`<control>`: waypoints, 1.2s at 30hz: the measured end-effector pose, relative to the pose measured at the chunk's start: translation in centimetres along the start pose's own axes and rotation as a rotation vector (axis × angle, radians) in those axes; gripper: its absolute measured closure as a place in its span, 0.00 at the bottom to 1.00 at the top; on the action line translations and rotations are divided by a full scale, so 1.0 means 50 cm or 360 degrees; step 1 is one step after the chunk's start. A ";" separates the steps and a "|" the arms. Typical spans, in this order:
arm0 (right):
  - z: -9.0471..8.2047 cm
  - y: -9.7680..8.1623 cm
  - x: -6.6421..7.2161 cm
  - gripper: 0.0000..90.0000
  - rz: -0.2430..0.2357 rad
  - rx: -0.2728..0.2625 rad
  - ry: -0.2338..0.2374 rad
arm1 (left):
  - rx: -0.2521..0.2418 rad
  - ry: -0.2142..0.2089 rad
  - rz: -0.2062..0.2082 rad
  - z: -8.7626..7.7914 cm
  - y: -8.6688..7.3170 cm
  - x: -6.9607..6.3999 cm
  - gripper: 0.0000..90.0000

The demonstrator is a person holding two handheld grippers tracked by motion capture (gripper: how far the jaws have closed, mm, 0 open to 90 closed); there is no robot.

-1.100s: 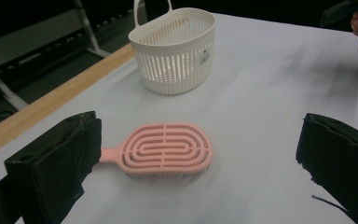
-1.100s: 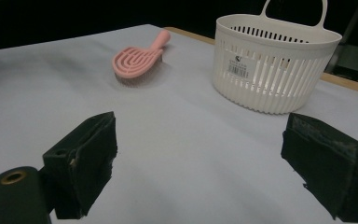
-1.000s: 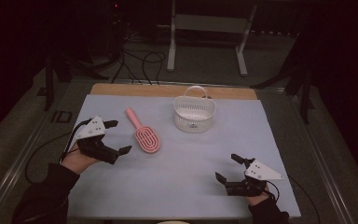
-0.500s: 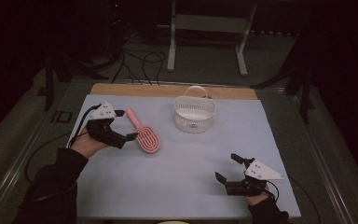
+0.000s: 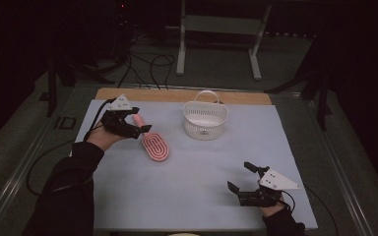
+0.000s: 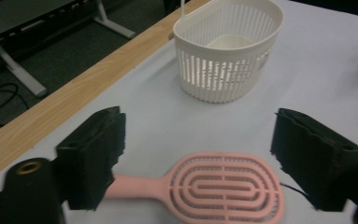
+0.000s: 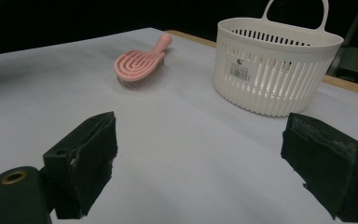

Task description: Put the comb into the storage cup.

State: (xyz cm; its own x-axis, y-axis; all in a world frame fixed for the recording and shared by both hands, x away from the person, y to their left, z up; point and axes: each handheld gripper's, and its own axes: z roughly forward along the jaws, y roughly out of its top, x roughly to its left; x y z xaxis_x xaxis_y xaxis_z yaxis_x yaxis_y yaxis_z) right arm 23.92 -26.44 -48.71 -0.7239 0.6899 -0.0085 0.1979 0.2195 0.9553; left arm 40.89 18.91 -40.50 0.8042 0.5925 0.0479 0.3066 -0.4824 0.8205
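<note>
At left of the high view, the left tongs (image 5: pixel 139 129), spread but just closing, straddle the pink hairbrush (image 5: pixel 153 144) handle without touching, while the right tongs (image 5: pixel 239 177) rest spread at lower right.

sleeves: dark, long
left gripper (image 5: pixel 137 129): black jaws, grey three-cornered plate, black cable
right gripper (image 5: pixel 241 177): same build

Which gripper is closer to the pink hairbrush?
The left. The left gripper is right at the pink hairbrush, by its handle, with its jaws just closing around it but not pressing yet. The right gripper sits far off, near the table's front edge.
</note>
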 end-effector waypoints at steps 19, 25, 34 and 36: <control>0.003 0.000 0.005 0.12 -0.0018 0.0006 0.0018 | 0.0110 0.0160 -0.0073 0.063 -0.016 0.044 0.71; 0.004 -0.001 0.005 0.12 -0.0021 0.0007 0.0023 | 0.0183 0.0185 -0.0086 0.086 -0.026 0.056 0.86; 0.004 -0.002 0.005 0.12 -0.0013 0.0002 0.0034 | 0.0307 0.0166 -0.0060 0.136 -0.034 0.062 1.00; 0.004 -0.001 0.006 0.12 -0.0014 0.0003 0.0034 | 0.0362 0.0165 -0.0052 0.151 -0.038 0.062 1.00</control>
State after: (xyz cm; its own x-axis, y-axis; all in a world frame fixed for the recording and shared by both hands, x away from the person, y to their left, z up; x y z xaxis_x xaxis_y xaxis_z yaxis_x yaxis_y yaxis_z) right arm 23.82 -26.13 -48.83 -0.7397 0.6728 -0.0106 0.1928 0.2269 0.9546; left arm 46.63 16.79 -46.20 0.7391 0.6675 0.0909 0.4478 -0.5876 0.6739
